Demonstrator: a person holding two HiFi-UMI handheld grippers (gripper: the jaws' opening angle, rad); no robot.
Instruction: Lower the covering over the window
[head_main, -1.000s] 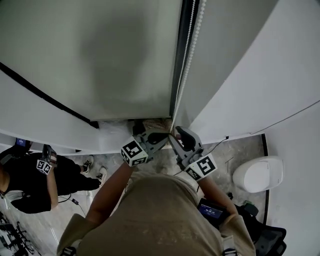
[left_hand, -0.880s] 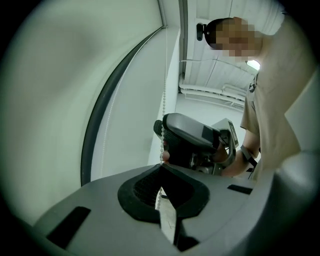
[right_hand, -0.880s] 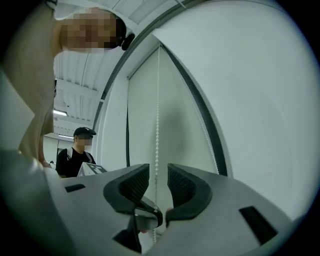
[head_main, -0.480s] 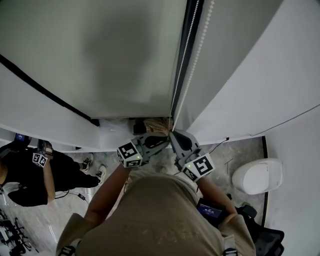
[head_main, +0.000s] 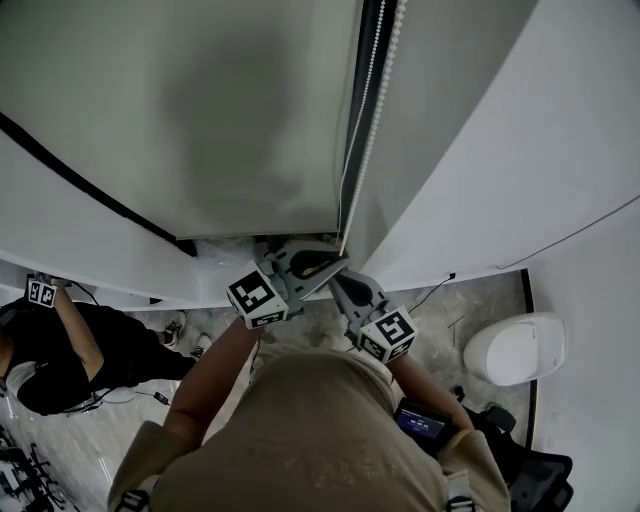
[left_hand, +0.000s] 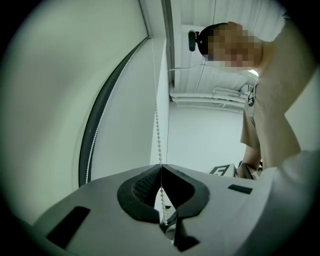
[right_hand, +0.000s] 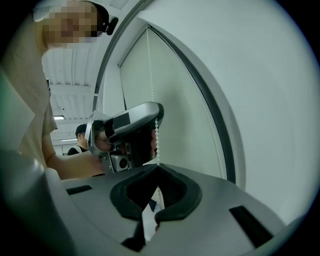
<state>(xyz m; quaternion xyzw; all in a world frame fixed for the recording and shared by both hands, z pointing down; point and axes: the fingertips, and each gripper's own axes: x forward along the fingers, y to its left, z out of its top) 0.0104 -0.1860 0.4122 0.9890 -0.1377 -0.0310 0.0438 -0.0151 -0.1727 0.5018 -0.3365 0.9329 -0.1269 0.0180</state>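
Right gripper (right_hand: 158, 170), open a second ago, now clamps the bead chain (right_hand: 156, 135) just below the left gripper (left_hand: 161, 167), likewise clenched on it, probably readying another pull to lower the roller blind (head_main: 230, 110).

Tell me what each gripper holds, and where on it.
Both are shut on the blind's bead chain. The left gripper pinches it at its jaw tips, and the right gripper grips it just below the left.

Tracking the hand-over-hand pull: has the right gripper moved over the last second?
Yes. The right gripper shifted down-left in the head view, away from the white floor object.
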